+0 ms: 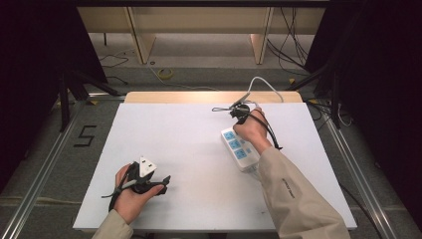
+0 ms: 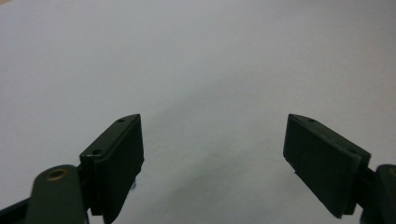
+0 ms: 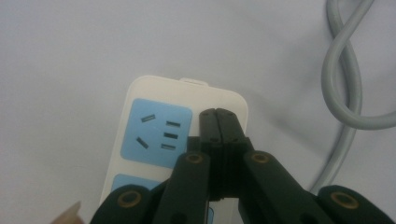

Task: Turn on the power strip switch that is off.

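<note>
Power strip [image 1: 239,149] lies near the table's [image 1: 184,149] right edge. Your left gripper [image 1: 161,185], close to the near edge, has its jaws wide apart. Your right gripper [image 3: 223,122] is squeezed together over the strip's far end.

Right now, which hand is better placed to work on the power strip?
Right. Its tool sits closed over the power strip; the left tool is open above bare table, far off.
</note>
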{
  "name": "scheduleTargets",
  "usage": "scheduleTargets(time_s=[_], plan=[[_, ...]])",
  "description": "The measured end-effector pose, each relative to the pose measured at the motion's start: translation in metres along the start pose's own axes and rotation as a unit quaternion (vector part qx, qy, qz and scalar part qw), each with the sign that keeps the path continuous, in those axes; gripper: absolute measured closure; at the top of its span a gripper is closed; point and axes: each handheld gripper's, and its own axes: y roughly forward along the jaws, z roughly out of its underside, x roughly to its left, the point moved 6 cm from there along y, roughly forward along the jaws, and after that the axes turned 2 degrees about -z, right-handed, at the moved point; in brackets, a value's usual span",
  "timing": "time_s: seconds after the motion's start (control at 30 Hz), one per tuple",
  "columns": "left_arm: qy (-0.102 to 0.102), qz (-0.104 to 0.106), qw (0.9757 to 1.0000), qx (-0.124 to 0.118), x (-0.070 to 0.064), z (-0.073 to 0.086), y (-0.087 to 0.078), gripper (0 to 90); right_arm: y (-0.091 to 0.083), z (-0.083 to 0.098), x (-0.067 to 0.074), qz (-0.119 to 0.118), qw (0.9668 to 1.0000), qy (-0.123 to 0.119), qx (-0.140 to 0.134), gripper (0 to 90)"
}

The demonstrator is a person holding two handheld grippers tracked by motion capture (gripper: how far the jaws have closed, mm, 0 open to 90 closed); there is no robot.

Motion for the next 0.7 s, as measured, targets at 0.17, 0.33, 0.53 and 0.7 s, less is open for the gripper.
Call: scheduleTargets(time_s=[0.17, 0.33, 0.53, 0.7], plan=[[-0.001, 0.0, 1.0, 0.0, -0.0004, 0.0, 0.0002, 20.1, 0.0004, 0.0006, -0.0002, -0.001, 1.0, 0.002, -0.001, 90.0], [0.0, 0.001, 1.0, 0.001, -0.0006, 0.0001, 0.0005, 20.1, 0.0007, 0.0009, -0.0004, -0.003, 1.0, 0.003, 0.001, 90.0], [0.0, 0.0, 1.0, 0.0, -0.0012, -0.0001, 0.0005, 20.1, 0.0014, 0.0017, -0.0009, -0.005, 1.0, 0.003, -0.001, 90.0], [0.002, 0.001, 1.0, 0.002, -0.0017, -0.0002, 0.0012, 20.1, 0.0013, 0.0016, 0.0001, 0.0, 1.0, 0.002, -0.001, 90.0]])
